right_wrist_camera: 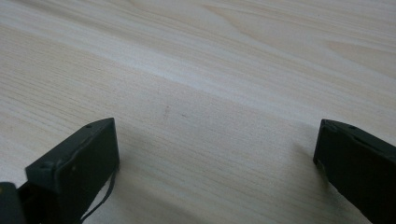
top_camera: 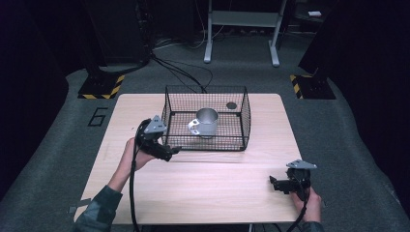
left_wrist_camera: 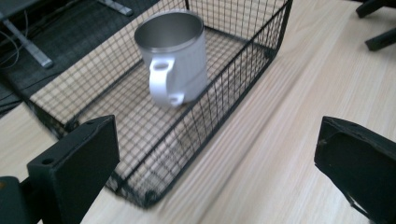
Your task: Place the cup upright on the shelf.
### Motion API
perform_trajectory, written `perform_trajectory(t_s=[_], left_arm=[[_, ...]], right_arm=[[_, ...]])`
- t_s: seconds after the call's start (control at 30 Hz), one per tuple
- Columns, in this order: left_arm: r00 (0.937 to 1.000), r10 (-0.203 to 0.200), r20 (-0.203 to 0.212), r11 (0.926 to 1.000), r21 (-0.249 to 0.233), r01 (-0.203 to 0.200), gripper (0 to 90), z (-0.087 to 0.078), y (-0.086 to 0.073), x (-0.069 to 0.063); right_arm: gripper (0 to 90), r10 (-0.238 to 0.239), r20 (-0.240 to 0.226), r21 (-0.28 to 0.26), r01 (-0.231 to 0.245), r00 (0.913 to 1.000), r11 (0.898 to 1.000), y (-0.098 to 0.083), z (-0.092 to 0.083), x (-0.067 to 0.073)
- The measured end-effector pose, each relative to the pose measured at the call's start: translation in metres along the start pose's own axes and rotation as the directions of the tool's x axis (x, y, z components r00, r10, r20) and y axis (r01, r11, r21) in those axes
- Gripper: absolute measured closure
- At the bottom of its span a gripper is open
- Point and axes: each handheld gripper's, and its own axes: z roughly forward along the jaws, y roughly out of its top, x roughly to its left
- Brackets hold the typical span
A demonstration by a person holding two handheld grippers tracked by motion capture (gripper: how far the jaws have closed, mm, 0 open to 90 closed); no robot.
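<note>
A white metal mug stands upright inside a black wire basket at the middle back of the wooden table. In the left gripper view the mug shows its handle toward me, behind the basket's near wall. My left gripper is open, just outside the basket's front left corner, with nothing between its jaws. My right gripper is open low over the bare table near the front right, its jaws spread over wood grain.
The wooden table has free room in front of the basket. A small dark round spot shows at the basket's back right. Beyond the table are cables, a metal stand and hazard-striped bases.
</note>
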Motion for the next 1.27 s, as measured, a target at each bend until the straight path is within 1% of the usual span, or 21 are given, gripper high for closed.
perform_trajectory(t_s=[0.1, 0.13, 0.17, 0.2, 0.23, 0.4, 0.47, 0.57, 0.6, 0.7, 0.73, 0.83, 0.87, 0.9, 0.93, 0.97, 1.0, 1.03, 1.1, 1.13, 1.27], left_arm=[[0.9997, -0.012, -0.021, 0.9996, 0.025, 0.013, 0.1, -0.005, -0.02, -0.002], [0.9991, -0.035, -0.024, 0.999, 0.028, 0.036, 0.1, -0.005, -0.029, -0.003], [0.9989, -0.041, -0.024, 0.9985, 0.035, 0.042, 0.1, -0.006, -0.035, -0.003], [0.998, -0.05, -0.039, 0.997, 0.057, 0.052, 0.1, -0.008, -0.05, -0.004], [0.998, -0.05, -0.039, 0.997, 0.057, 0.052, 0.1, -0.008, -0.05, -0.004], [0.9919, -0.101, -0.076, 0.9899, 0.092, 0.108, 0.1, -0.009, -0.09, -0.004], [0.9877, -0.13, -0.086, 0.9843, 0.108, 0.139, 0.1, -0.008, -0.105, -0.003], [0.9839, -0.143, -0.107, 0.9762, 0.148, 0.158, 0.1, -0.007, -0.125, -0.001], [0.9817, -0.152, -0.114, 0.9733, 0.155, 0.169, 0.1, -0.006, -0.132, -0.001], [0.9754, -0.164, -0.147, 0.967, 0.171, 0.189, 0.1, -0.003, -0.148, 0.001], [0.9716, -0.177, -0.157, 0.9629, 0.177, 0.204, 0.1, -0.003, -0.154, 0.002], [0.9639, -0.203, -0.172, 0.9551, 0.182, 0.234, 0.1, -0.002, -0.166, 0.005], [0.9571, -0.215, -0.194, 0.9537, 0.17, 0.249, 0.1, -0.001, -0.173, 0.007], [0.9571, -0.215, -0.194, 0.9537, 0.17, 0.249, 0.1, -0.001, -0.173, 0.007], [0.9555, -0.221, -0.195, 0.9498, 0.179, 0.256, 0.1, -0.002, -0.175, 0.008], [0.9501, -0.232, -0.208, 0.9496, 0.163, 0.268, 0.1, -0.001, -0.178, 0.009], [0.9465, -0.239, -0.217, 0.9448, 0.173, 0.278, 0.1, -0.001, -0.18, 0.01], [0.9437, -0.247, -0.22, 0.9461, 0.156, 0.284, 0.0, -0.001, -0.182, 0.011], [0.933, -0.288, -0.216, 0.9405, 0.12, 0.318, 0.0, 0.0, -0.186, 0.011], [0.9246, -0.304, -0.229, 0.9384, 0.094, 0.332, 0.0, 0.0, -0.188, 0.01], [0.9263, -0.3, -0.227, 0.938, 0.106, 0.33, 0.0, -0.001, -0.188, 0.011]], right_arm=[[0.0, -0.008, 0.004, -0.004, 0.008, 1.0, 1.0, 0.0, 0.0, 0.0], [0.0, -0.002, 0.002, -0.003, 0.002, 1.0, 1.0, 0.0, 0.0, 0.001], [0.0, -0.002, 0.002, -0.004, 0.002, 1.0, 1.0, 0.0, 0.0, 0.0], [0.0, 0.004, 0.003, -0.002, -0.004, 1.0, 1.0, 0.0, 0.0, 0.001], [0.0, 0.004, 0.003, -0.002, -0.004, 1.0, 1.0, 0.0, 0.0, 0.001], [0.0, 0.005, 0.001, 0.003, -0.005, 1.0, 1.0, 0.0, 0.0, 0.001], [0.0, 0.005, 0.001, 0.003, -0.005, 1.0, 1.0, 0.0, 0.0, 0.001], [0.0, 0.004, 0.002, -0.001, -0.004, 1.0, 1.0, 0.0, 0.0, 0.002], [0.0, 0.016, 0.003, -0.005, -0.016, 0.9999, 1.0, 0.001, 0.001, 0.003], [0.0, 0.016, 0.002, -0.006, -0.016, 0.9999, 1.0, 0.001, 0.001, 0.003], [0.0, 0.015, 0.002, -0.003, -0.015, 0.9999, 1.0, 0.001, 0.001, 0.003], [0.0, 0.006, 0.003, -0.001, -0.006, 1.0, 1.0, 0.0, 0.0, 0.003], [0.0, 0.011, 0.004, 0.0, -0.011, 0.9999, 1.0, 0.0, 0.0, 0.003], [0.0, 0.011, 0.004, 0.0, -0.011, 0.9999, 1.0, 0.0, 0.0, 0.003], [0.0, 0.013, 0.006, -0.005, -0.013, 0.9999, 1.0, 0.0, 0.0, 0.003], [0.0, 0.015, 0.008, -0.004, -0.015, 0.9999, 1.0, 0.0, 0.0, 0.004], [0.0, 0.018, 0.009, 0.0, -0.018, 0.9998, 1.0, 0.0, 0.0, 0.005], [0.0, 0.016, 0.009, 0.001, -0.016, 0.9998, 1.0, 0.0, 0.0, 0.004], [0.0, 0.015, 0.009, -0.002, -0.015, 0.9998, 1.0, 0.0, 0.0, 0.004], [0.0, 0.016, 0.009, 0.0, -0.016, 0.9998, 1.0, 0.0, 0.0, 0.004], [0.0, 0.021, 0.011, 0.0, -0.021, 0.9997, 1.0, 0.0, 0.0, 0.005]])
